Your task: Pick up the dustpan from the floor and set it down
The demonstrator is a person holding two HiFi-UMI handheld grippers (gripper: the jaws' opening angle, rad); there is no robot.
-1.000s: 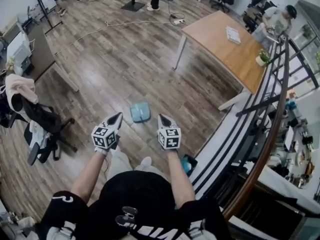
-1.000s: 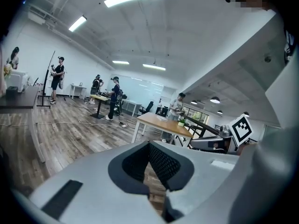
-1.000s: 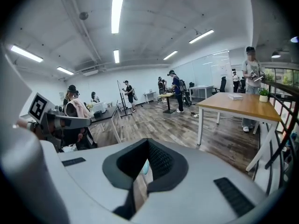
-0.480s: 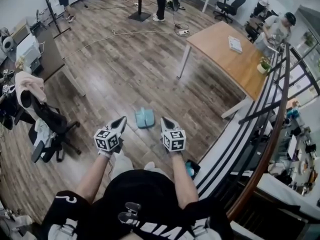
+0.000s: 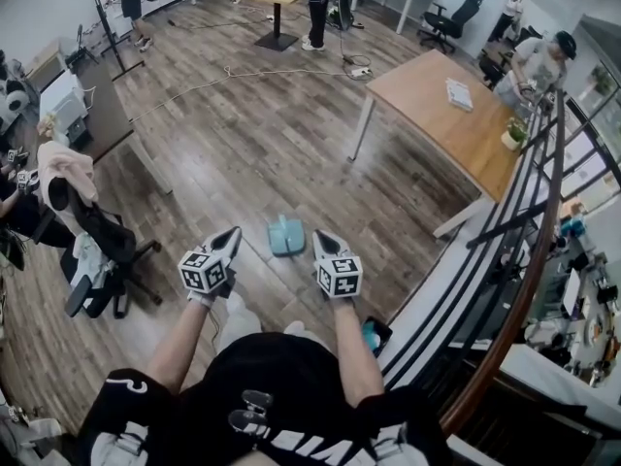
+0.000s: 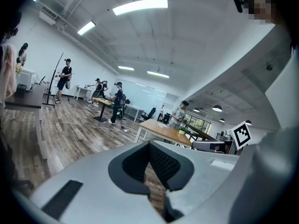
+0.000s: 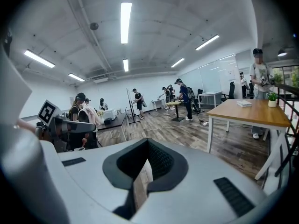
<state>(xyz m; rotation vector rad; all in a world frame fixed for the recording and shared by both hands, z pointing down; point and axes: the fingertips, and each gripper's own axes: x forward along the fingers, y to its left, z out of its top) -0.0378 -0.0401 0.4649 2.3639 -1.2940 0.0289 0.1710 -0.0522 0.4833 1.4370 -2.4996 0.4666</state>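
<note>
1. Left gripper (image 5: 232,234): in the left gripper view the jaws are seen closed together. Nothing is gripped, and only floor planks show through the slit behind the tips.
2. Right gripper (image 5: 319,236): the jaws are fully closed and nothing is held between them.
3. Both grippers are held side by side in front of the person, with the tips pointed forward and the marker cubes turned up towards the head camera.
4. Dustpan (image 5: 286,235): teal, and left lying on the wood floor (image 5: 243,134). In the head view it is seen between the two gripper tips and slightly ahead of them. It is gripped by neither.
5. Wooden table (image 5: 441,115): set well beyond the dustpan, to the right. A white book (image 5: 456,93) and a small potted plant (image 5: 510,136) are placed on it.
6. Black railing (image 5: 529,212): run along the right side.
7. Office chair (image 5: 92,246): parked at the left and draped with clothing.
8. Several people are seen standing at the far end of the room.
</note>
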